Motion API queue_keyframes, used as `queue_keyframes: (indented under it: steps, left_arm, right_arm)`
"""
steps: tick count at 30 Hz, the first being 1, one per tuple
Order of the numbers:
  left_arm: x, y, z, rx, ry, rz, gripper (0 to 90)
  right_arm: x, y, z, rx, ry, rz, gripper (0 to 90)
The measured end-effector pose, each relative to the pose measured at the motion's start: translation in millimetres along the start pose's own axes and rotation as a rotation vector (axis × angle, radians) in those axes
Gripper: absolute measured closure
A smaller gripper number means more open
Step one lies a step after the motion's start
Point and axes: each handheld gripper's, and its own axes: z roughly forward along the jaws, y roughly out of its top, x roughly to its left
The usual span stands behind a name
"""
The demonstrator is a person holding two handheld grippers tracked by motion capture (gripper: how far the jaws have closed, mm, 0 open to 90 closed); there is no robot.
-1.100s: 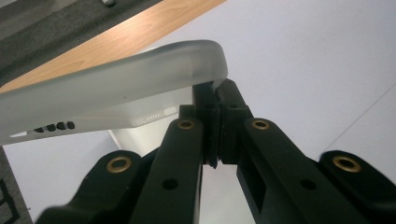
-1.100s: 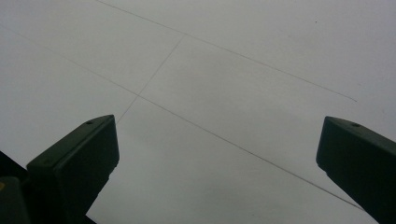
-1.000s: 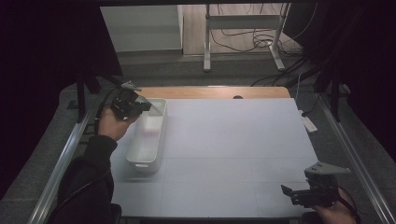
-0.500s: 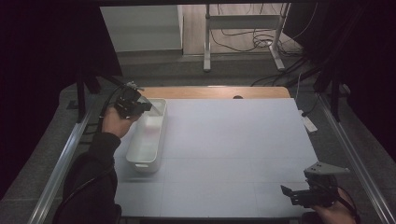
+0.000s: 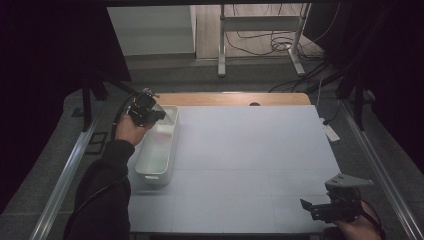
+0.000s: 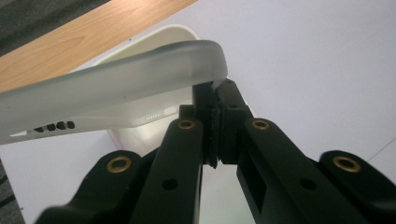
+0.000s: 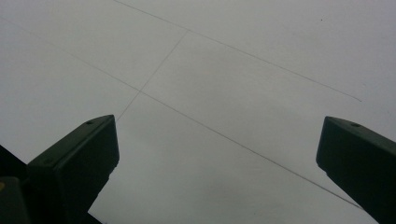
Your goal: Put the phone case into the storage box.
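My left gripper [image 5: 150, 114] hangs over the far end of a white oblong bin [image 5: 150, 172] at the table's left side. It is shut on the corner of a frosted, translucent phone case [image 6: 116, 88], which sticks out sideways above the bin's rim [image 6: 163, 33]. In the left gripper view the pads of that gripper [image 6: 215, 93] pinch the case's edge; small cut-out holes show along its lower side. My right gripper [image 5: 311, 206] rests near the front right corner of the table, open, and between the jaws of that gripper [image 7: 217, 154] there is only the mat.
A pale grey mat [image 5: 250, 150] with faint grid lines covers the table. A strip of bare wood [image 5: 225, 98] runs along its far edge. Metal rails flank the table on both sides, and a stand with cables lies beyond it on the floor.
My left gripper has shifted slightly to the right and lower over the bin's far end, carrying the case. The right gripper has stayed put.
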Motion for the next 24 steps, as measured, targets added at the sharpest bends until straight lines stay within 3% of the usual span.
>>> queue_keyframes:
  steps: [24]
  left_arm:
    - [3.3,1.6,36.1,0.055,0.004,-0.035,88.0]
  right_arm:
    - [0.5,-0.1,0.0,0.002,0.004,-0.005,0.0]
